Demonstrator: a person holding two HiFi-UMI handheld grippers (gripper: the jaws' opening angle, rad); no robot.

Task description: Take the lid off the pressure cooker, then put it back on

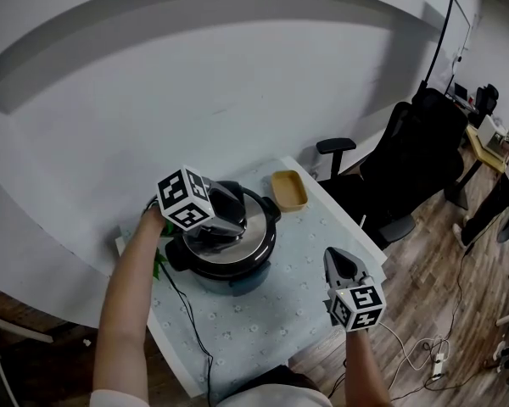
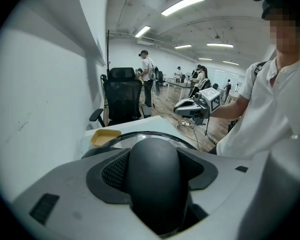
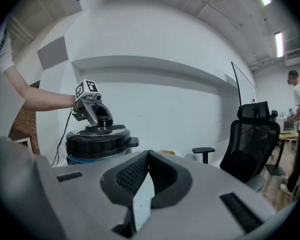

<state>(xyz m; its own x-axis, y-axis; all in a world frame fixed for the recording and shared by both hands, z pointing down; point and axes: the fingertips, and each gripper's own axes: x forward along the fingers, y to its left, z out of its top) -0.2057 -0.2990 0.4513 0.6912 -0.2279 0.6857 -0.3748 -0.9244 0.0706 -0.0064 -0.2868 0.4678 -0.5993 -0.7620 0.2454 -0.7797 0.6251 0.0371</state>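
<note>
The black pressure cooker (image 1: 229, 270) stands on the table's left half, and its lid (image 1: 253, 236) rests on the pot. My left gripper (image 1: 223, 225) reaches down onto the lid's middle. In the left gripper view its jaws are closed round the lid's black knob (image 2: 154, 176), with a pad pressed to each side. The right gripper view shows the same grip from the side, on top of the cooker (image 3: 97, 144). My right gripper (image 1: 334, 259) hovers off the table's right front edge, apart from the cooker. It is shut with nothing in it, and its pads (image 3: 135, 171) meet.
A small yellow tray (image 1: 288, 190) lies on the pale tablecloth (image 1: 263, 312) behind the cooker. A black cable (image 1: 187, 308) runs off the table's front left. A white wall stands behind. A black office chair (image 1: 407, 164) is to the right, with people and desks further off.
</note>
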